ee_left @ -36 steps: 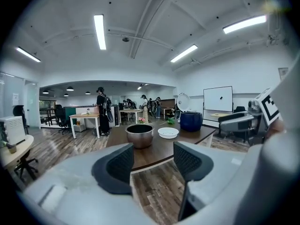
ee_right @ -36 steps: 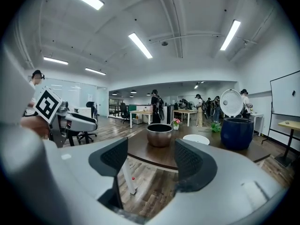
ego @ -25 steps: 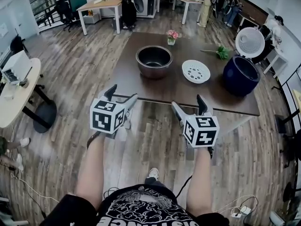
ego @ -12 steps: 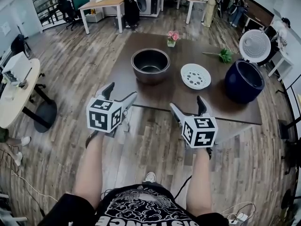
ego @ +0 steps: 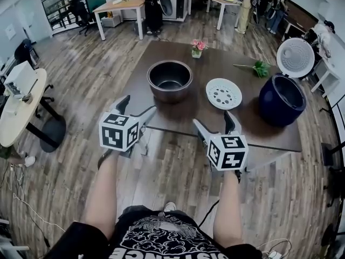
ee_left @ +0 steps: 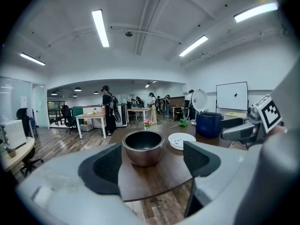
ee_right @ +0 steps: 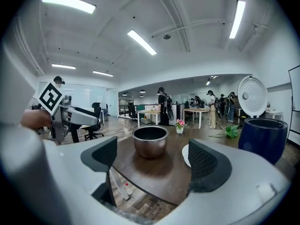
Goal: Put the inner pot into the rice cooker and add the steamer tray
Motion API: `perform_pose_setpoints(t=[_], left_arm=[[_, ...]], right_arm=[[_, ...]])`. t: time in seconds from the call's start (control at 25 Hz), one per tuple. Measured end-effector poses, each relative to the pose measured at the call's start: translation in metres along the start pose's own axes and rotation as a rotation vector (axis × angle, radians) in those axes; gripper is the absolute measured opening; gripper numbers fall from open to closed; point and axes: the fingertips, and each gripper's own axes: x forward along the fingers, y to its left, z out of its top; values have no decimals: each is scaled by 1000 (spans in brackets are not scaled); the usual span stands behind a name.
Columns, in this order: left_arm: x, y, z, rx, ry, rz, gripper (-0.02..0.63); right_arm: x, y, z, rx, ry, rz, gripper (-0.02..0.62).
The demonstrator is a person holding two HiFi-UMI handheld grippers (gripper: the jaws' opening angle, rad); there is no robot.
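Dark wooden table (ego: 175, 112): round steel inner pot (ego: 170, 80) now nearer, outside dark-blue rice cooker (ego: 274, 108); left gripper (ego: 140, 104), right gripper (ego: 212, 118) gape empty.

Saw a dark wooden table (ego: 180, 112) across mid-frame, with a small pot of pink flowers (ego: 197, 46) at its upper edge and a green sprig (ego: 262, 68) toward upper right. Noted a round pale table (ego: 12, 124) at far left and a light desk (ego: 119, 5) at top.

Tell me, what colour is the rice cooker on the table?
Dark blue rice cooker, white open lid; clearest in the head view.
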Motion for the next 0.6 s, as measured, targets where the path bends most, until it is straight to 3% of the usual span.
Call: perform_pose_setpoints(t=[0.6], left_arm=[[51,40,-5,-21,-13,21,419]], right_arm=[[64,-13,-2,-4,-3,1,463]])
